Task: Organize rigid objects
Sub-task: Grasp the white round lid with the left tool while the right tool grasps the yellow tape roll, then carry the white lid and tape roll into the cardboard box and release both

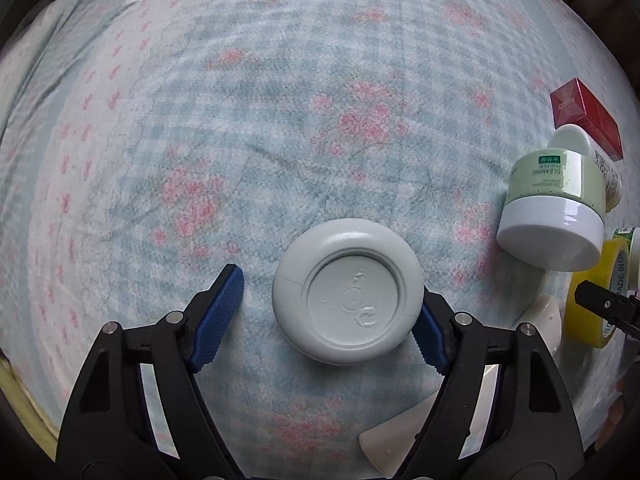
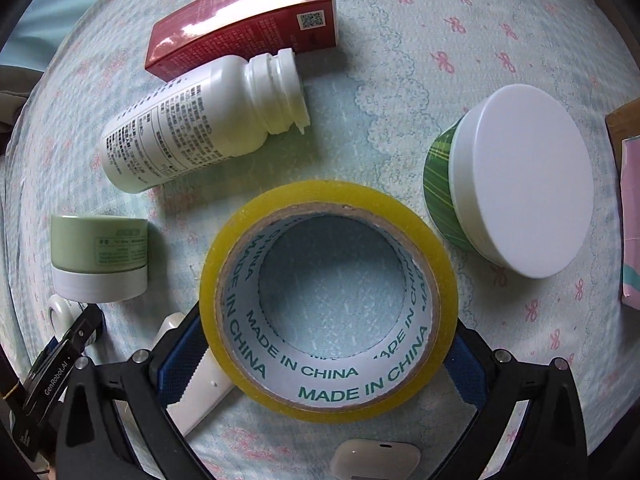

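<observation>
In the left wrist view a pale grey round lid [image 1: 348,291] lies upside down on the floral bedsheet between the blue pads of my left gripper [image 1: 331,318]. The jaws are wide open; the right pad touches the lid's edge, the left pad stands apart. In the right wrist view a yellow tape roll [image 2: 329,299] printed "MADE IN CHINA" sits between the blue pads of my right gripper [image 2: 326,364], which presses on both sides of it.
Around the tape: a white pill bottle [image 2: 192,128] on its side, a red box [image 2: 240,20], a green jar with white cap [image 2: 99,252], a green tub with white lid [image 2: 516,184], a white case [image 2: 376,460]. The green jar [image 1: 556,208] lies right of the lid.
</observation>
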Action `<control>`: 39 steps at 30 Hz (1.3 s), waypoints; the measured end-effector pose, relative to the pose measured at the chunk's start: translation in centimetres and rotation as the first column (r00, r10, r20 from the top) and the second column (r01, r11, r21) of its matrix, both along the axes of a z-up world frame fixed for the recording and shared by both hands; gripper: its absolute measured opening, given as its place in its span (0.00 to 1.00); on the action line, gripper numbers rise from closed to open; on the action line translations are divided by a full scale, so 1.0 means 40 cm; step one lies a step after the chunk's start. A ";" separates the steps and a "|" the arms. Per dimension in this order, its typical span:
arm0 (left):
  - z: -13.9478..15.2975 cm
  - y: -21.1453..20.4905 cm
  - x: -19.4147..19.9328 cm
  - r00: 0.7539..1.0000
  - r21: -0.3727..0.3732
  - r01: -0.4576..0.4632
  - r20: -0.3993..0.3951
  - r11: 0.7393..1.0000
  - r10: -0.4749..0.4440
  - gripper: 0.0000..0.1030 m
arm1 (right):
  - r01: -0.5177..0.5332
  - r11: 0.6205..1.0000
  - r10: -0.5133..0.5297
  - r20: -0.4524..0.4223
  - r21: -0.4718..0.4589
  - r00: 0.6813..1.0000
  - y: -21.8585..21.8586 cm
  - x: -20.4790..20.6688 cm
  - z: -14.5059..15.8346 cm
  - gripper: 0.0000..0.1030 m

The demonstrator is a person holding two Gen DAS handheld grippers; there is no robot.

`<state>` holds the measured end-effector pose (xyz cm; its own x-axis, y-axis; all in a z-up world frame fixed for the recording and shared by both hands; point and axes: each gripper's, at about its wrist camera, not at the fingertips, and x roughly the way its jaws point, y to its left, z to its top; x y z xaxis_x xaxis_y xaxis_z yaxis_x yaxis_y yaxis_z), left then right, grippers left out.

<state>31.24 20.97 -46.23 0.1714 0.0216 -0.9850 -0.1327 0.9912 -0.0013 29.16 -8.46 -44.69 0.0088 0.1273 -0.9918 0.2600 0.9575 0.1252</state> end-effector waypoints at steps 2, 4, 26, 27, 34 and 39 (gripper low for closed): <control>0.005 -0.014 0.009 1.000 0.024 0.026 -0.004 0.999 -0.025 0.59 | 0.006 1.000 -0.006 -0.020 -0.023 1.000 0.001 0.004 0.000 0.95; 0.008 -0.040 0.024 0.998 0.053 0.055 -0.011 0.997 -0.055 0.52 | 0.013 1.000 -0.014 -0.025 -0.025 1.000 -0.004 0.007 0.006 0.94; 0.141 -0.077 -0.048 0.995 0.026 0.046 0.087 0.999 -0.048 0.52 | -0.018 0.999 0.016 0.066 0.039 0.998 -0.004 0.035 0.093 0.93; 0.156 -0.083 -0.052 0.994 0.023 0.048 0.095 0.999 -0.050 0.52 | -0.027 0.999 0.024 0.078 0.041 0.997 -0.002 0.032 0.110 0.93; 0.313 -0.112 -0.099 0.983 0.019 0.070 0.171 0.997 -0.072 0.52 | -0.052 0.996 0.038 0.171 0.077 0.984 0.008 -0.022 0.258 0.93; 0.442 -0.157 -0.141 0.974 0.004 0.095 0.208 0.995 -0.094 0.52 | -0.066 0.995 0.044 0.255 0.079 0.966 0.002 -0.072 0.400 0.93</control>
